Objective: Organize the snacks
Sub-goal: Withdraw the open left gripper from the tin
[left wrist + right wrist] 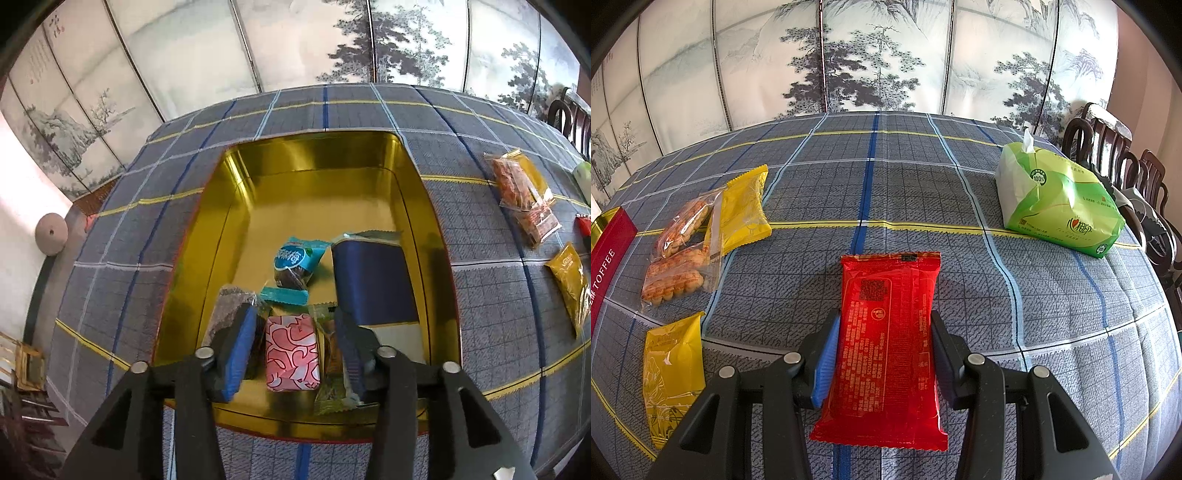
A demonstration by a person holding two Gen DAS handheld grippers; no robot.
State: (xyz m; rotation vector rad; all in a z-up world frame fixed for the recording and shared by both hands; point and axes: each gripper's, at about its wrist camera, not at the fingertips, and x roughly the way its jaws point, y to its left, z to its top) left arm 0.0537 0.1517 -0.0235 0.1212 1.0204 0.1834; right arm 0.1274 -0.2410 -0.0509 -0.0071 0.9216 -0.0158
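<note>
My left gripper [295, 312] hangs over the near end of an open gold tin [236, 206]. Its jaws stand apart around a pink-and-white patterned packet [291, 350] that lies in the tin, with gaps on both sides. Also in the tin are a teal candy packet [295, 258], a navy packet [373, 284], a dark speckled packet [229, 306] and a greenish wrapper [328, 384]. My right gripper [884, 317] is shut on a red snack packet [890, 343], its pads against the packet's long edges, low over the checked tablecloth.
Left of the red packet lie two yellow packets [744, 206] [672, 373] and clear biscuit packets [679, 258]. The tin's red outer wall [609, 258] shows at the far left. A green tissue pack [1056, 199] sits far right. Dark wooden chairs [1108, 147] stand beyond the table's edge.
</note>
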